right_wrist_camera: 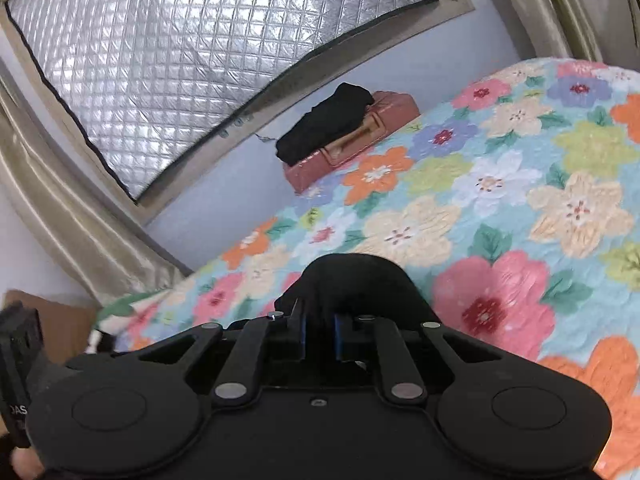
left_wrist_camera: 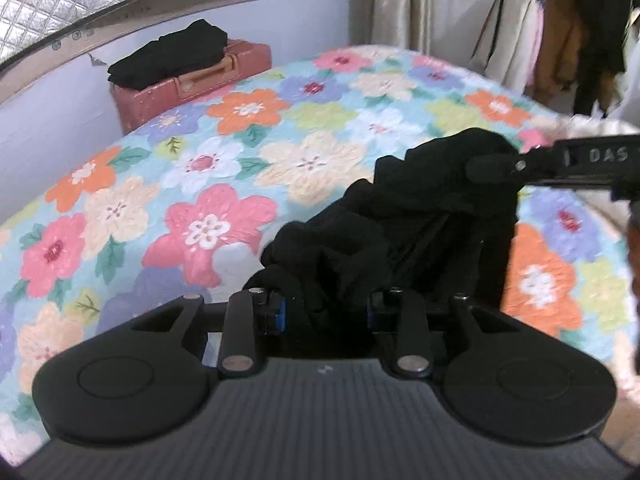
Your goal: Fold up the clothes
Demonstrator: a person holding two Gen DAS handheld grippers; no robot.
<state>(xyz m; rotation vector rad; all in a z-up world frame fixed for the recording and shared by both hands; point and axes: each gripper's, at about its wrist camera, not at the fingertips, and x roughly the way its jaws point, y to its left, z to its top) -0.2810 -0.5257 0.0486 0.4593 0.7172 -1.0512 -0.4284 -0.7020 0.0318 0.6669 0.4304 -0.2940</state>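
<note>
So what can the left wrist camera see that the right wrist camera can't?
Only the left wrist view shows hanging coats and the right gripper pinching the black garment from the side. Only the right wrist view shows the whole quilted silver window cover. Both show the floral bedspread, the pink suitcase topped with folded black clothes, and the garment.

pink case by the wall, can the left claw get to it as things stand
Probably not yet. The left claw is shut on the black garment, which the right claw also grips. The path over the quilt looks free, but the case lies at the far edge under folded black clothes.
</note>
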